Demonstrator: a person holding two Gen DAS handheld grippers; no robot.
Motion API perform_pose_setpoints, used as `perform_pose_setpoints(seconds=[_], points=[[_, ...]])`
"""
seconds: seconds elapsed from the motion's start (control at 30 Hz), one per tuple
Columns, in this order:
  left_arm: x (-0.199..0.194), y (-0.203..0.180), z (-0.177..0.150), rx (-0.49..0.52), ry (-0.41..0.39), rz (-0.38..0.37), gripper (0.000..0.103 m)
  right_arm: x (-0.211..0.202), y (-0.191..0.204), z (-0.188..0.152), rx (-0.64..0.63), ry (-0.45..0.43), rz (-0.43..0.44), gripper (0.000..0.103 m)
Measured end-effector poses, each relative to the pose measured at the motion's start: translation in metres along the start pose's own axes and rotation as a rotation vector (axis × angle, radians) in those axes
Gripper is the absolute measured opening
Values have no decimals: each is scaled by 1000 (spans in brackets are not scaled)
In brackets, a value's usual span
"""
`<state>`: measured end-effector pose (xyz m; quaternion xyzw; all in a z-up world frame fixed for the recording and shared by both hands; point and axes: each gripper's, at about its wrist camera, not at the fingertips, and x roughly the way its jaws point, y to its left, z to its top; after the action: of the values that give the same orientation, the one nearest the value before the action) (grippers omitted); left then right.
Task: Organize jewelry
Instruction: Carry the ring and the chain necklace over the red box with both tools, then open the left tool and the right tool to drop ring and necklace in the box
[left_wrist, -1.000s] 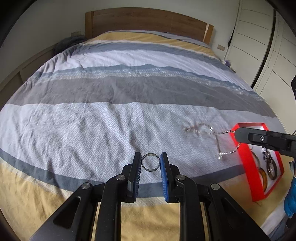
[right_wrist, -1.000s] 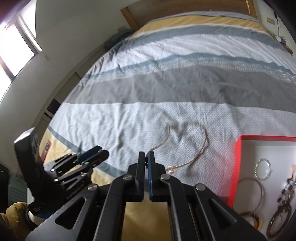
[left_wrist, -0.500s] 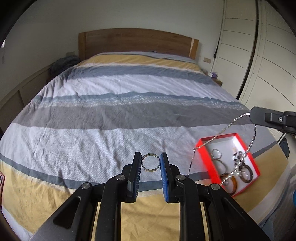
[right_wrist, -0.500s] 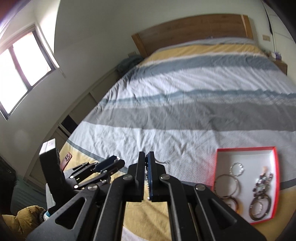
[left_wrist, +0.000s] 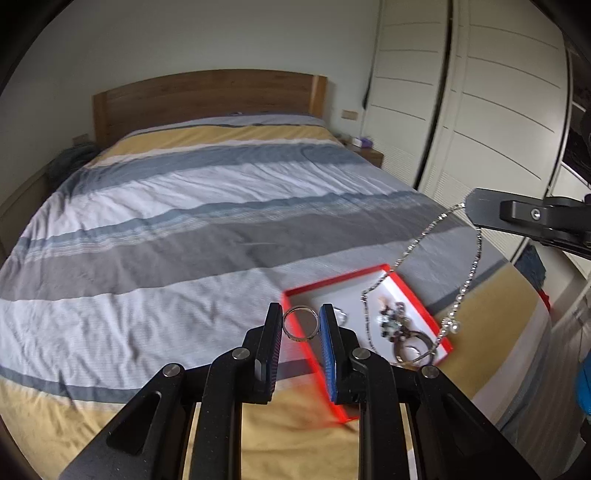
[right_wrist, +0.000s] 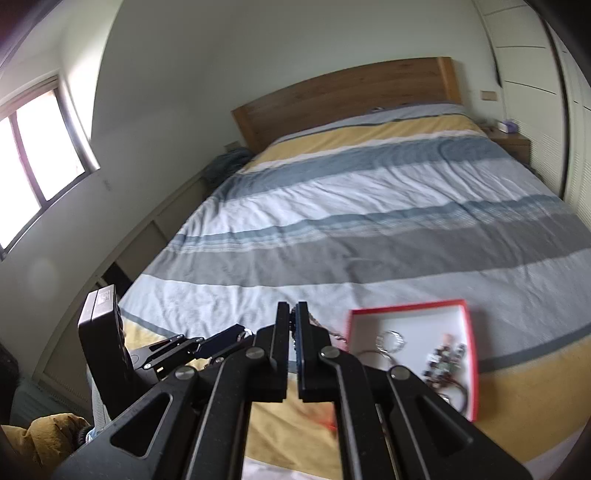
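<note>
1. Carrying step: the left gripper (left_wrist: 301, 325), jaws slightly apart, clamps a ring (left_wrist: 300, 324); the right gripper (right_wrist: 293, 314), fully closed, pinches a necklace (left_wrist: 471, 266) dangling above the red box (left_wrist: 424, 304) on the bed (left_wrist: 184, 229).
2. Next, probably: lower both into the box, then release.
3. The necklace is a thin silver beaded chain; the ring is a plain metal band.

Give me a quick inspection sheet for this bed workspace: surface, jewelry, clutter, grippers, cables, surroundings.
Surface: striped bedspread, wrinkled.
Job's things: red tray near the bed's foot, holding bangles and beaded pieces; ring; silver necklace dangling above the tray.
Clutter: nothing seen on the bedspread.
Grippers: left gripper clamps the ring between its pads; right gripper shut on the necklace chain.
Cables: nothing seen.
Surroundings: wooden headboard, white wardrobe doors, window, nightstand.
</note>
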<state>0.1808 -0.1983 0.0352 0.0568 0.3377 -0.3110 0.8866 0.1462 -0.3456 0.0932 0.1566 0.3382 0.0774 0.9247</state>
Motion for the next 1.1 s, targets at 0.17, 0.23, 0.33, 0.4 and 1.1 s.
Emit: perform_pose_setpoints(seconds=[0.17, 0.23, 0.33, 0.4, 1.1], points=[[43, -37, -10, 33, 72, -46, 20, 9, -51, -11, 53, 33, -57, 3], [62, -50, -16, 42, 110, -56, 20, 18, -73, -18, 73, 55, -82, 3], [84, -64, -25, 59, 156, -55, 20, 33, -100, -31, 102, 90, -103, 3], [100, -69, -30, 67, 184, -48, 20, 45, -117, -43, 120, 121, -114, 3], [189, -63, -57, 56, 340, 83, 21, 101, -189, -117, 145, 294, -234, 4]])
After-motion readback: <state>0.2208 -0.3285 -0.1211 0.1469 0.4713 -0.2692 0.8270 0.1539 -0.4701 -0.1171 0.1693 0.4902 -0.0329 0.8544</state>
